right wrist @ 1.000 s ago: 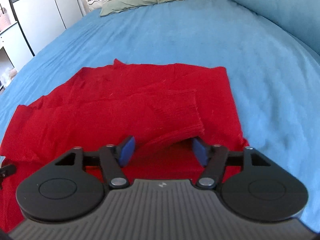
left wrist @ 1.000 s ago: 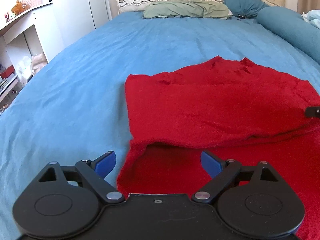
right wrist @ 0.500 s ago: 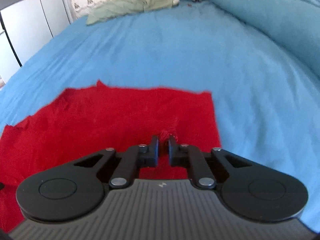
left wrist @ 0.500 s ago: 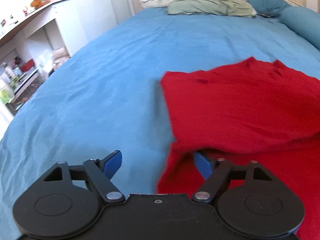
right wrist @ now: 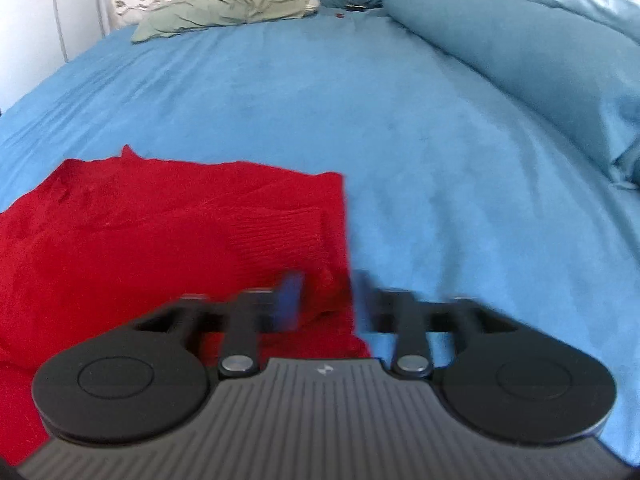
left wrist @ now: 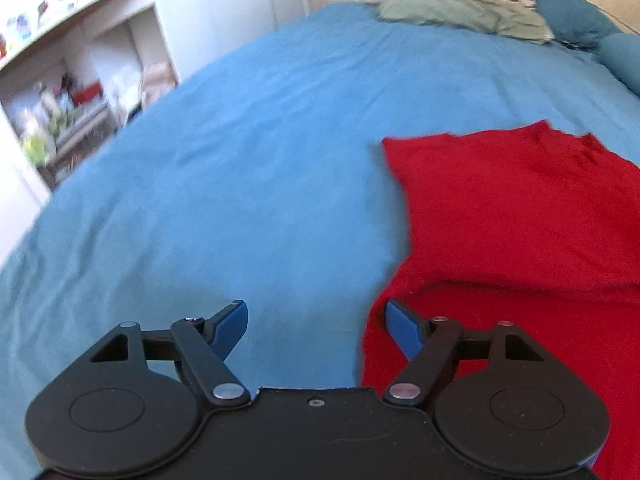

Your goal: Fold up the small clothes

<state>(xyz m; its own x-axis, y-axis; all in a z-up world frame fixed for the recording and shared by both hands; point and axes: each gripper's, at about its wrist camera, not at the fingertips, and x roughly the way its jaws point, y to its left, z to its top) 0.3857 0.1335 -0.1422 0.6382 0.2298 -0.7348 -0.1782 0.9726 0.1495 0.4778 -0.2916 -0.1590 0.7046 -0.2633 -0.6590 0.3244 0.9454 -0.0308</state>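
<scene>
A red knitted sweater lies flat on the blue bedspread, with its sleeves folded across the body. My left gripper is open and empty, over the sweater's left edge, its right finger above the red cloth. In the right wrist view the sweater fills the lower left. My right gripper is open with blurred fingers, straddling the sweater's right edge beside the ribbed cuff. It holds nothing.
Pillows lie at the head of the bed. A rolled blue duvet runs along the right side. A white shelf unit with clutter stands left of the bed.
My right gripper, shut on the cloth half a second ago, has opened and let the sweater go. My left gripper has shifted left, off the sweater's middle to its left edge.
</scene>
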